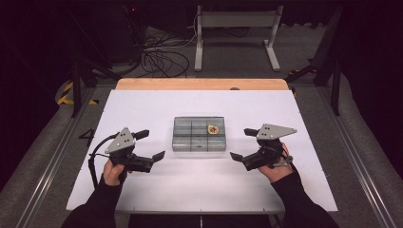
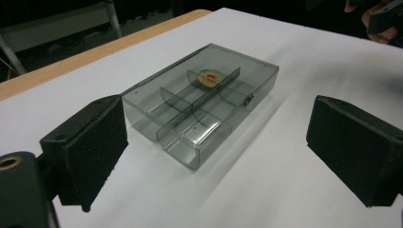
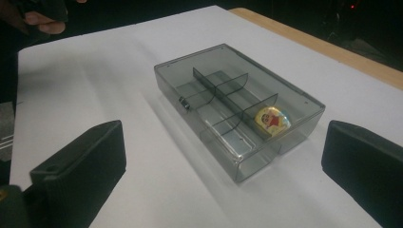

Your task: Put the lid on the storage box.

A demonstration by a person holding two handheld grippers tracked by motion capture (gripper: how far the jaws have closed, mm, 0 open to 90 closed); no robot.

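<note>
Two grippers flank a closed smoky-clear compartment box (image 1: 198, 134) at the centre of the white table (image 1: 142, 190). Left gripper (image 1: 150, 145) sits just left of it, right gripper (image 1: 242, 143) just right; both have jaws spread wide, holding nothing. One round badge (image 1: 213, 129) lies in the box's far-right compartment.

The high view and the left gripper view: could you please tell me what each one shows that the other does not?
High view alone: both forearms, the right claw open, cables and a metal frame on the floor beyond the table. Left gripper view alone: the small latch on the box's side. Both: the smoky clear divided box, lid shut, with a round yellow sticker-like piece in one compartment, the white tabletop, the open left claw.
</note>
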